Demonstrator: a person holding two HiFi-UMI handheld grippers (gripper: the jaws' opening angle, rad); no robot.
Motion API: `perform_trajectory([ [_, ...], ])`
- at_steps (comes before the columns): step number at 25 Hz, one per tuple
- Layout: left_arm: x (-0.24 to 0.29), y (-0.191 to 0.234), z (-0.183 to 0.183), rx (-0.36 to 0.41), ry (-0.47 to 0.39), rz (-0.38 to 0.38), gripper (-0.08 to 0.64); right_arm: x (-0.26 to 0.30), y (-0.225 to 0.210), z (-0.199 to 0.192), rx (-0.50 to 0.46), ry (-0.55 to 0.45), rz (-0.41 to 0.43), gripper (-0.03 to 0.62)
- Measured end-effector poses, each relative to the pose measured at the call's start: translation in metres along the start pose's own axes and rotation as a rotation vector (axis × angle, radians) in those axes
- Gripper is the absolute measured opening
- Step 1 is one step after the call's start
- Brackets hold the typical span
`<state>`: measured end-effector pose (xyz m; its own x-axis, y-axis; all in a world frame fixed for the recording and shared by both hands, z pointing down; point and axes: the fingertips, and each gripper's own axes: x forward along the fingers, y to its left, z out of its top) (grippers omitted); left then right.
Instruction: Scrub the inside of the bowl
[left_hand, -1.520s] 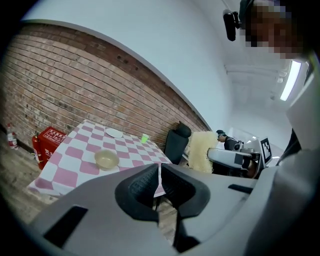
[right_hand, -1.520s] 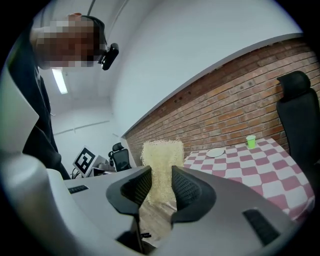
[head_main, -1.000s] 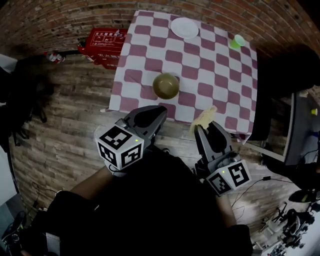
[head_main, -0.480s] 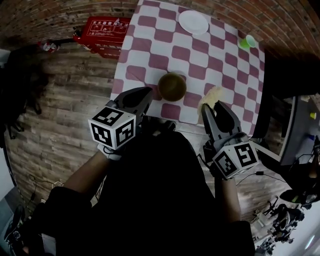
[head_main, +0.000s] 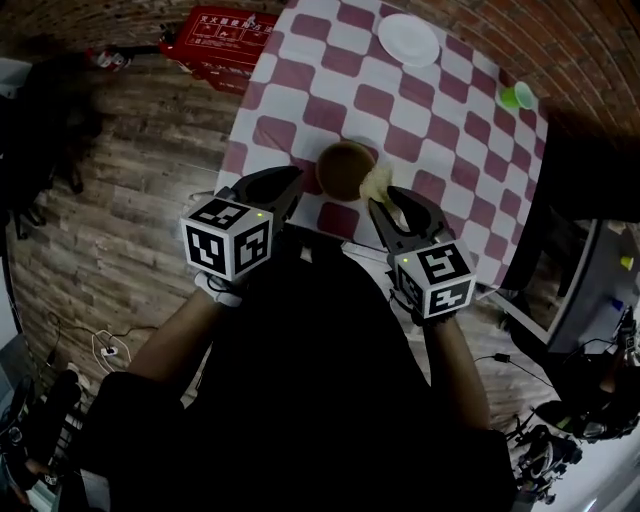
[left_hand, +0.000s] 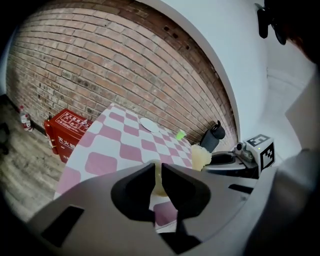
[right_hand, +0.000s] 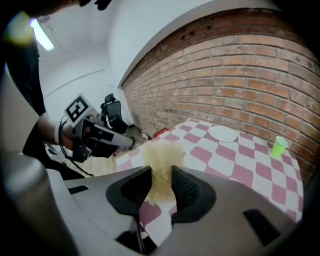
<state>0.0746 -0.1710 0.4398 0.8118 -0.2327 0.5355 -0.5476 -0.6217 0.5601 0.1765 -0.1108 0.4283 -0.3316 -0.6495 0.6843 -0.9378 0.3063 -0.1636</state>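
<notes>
Since a second ago, both grippers have closed in on the brown bowl (head_main: 343, 170), which sits at the near edge of the red-and-white checked tablecloth (head_main: 300, 75), upper middle of the head view. A pale yellow fibrous scrubber (head_main: 377, 183) now overlaps the bowl's right rim; whether it touches the bowl cannot be told. The right gripper (head_main: 392, 205) is clamped on this scrubber (right_hand: 161, 165), which bulges above its jaws. Just left of the bowl, the left gripper (head_main: 290, 182) has its jaws together with nothing between them. Farther up the cloth lie a white plate (head_main: 408, 40) and a green cup (head_main: 517, 96); a red box (head_main: 220, 30) stands on the plank floor at upper left.
</notes>
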Motion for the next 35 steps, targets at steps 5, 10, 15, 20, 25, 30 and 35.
perform_trajectory([
  [5, 0.029, 0.007, -0.020, 0.020, 0.074, 0.003, 0.056, 0.036, -0.003, -0.028, -0.170, 0.192, 0.012, 0.135],
  [10, 0.056, 0.018, -0.043, -0.022, 0.165, -0.011, 0.140, 0.062, -0.014, -0.035, -0.366, 0.324, -0.019, 0.135],
  [15, 0.070, 0.025, -0.046, -0.124, 0.199, -0.059, 0.141, 0.085, -0.016, -0.030, -0.606, 0.428, -0.030, 0.135],
  [20, 0.079, 0.028, -0.049, -0.090, 0.274, -0.114, 0.140, 0.107, -0.015, -0.027, -0.750, 0.479, -0.021, 0.136],
  [25, 0.086, 0.035, -0.045, -0.086, 0.296, -0.100, 0.116, 0.118, -0.022, -0.027, -0.839, 0.510, -0.034, 0.136],
  [30, 0.089, 0.037, -0.047, -0.069, 0.317, -0.057, 0.058, 0.102, -0.020, -0.035, -0.946, 0.549, -0.022, 0.137],
  [35, 0.090, 0.040, -0.047, -0.116, 0.307, -0.054, 0.054, 0.082, -0.010, -0.054, -1.060, 0.603, 0.021, 0.137],
])
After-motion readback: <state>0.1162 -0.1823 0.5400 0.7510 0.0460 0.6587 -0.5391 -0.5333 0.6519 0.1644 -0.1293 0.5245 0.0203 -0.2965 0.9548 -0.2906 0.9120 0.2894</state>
